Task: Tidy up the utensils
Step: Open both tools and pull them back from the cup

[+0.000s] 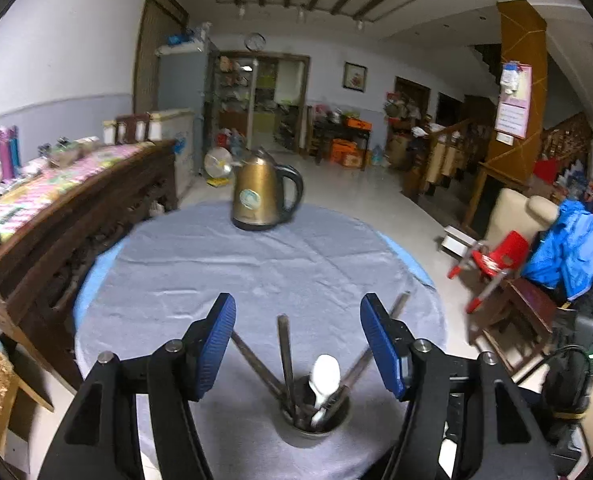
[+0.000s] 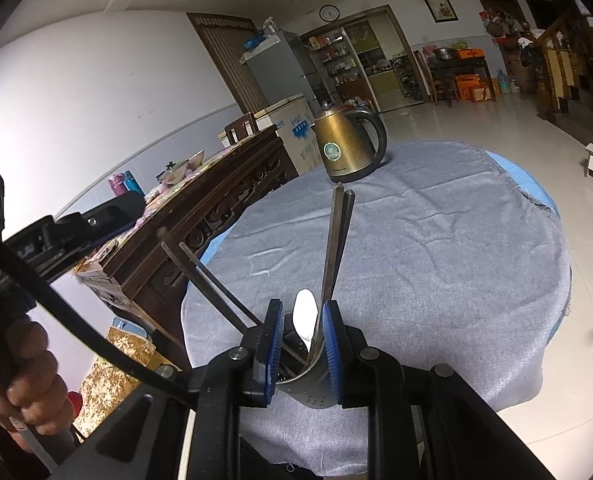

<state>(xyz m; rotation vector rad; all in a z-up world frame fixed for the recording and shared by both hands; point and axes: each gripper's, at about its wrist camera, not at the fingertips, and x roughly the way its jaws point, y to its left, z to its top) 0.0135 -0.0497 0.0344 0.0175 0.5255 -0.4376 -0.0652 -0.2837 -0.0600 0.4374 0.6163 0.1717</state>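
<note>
Right wrist view: right gripper (image 2: pixel 303 320) clamps the metal utensil cup (image 2: pixel 310 384) at lower centre; left gripper (image 1: pixel 298 322) gapes empty above chopsticks (image 1: pixel 286 354) and spoon (image 1: pixel 325 376).

The left gripper (image 1: pixel 298 344) stands open with nothing between its blue pads above a holder (image 1: pixel 316 420) near the tabletop's (image 1: pixel 216 272) near edge, holding chopsticks (image 1: pixel 285 360) and a white spoon (image 1: pixel 325 376) (a kettle (image 1: pixel 262 194) stands at the far edge).

Dark chopsticks (image 1: pixel 286 360) and a white spoon (image 1: pixel 325 376) stand splayed in a metal holder (image 2: pixel 312 390).
</note>
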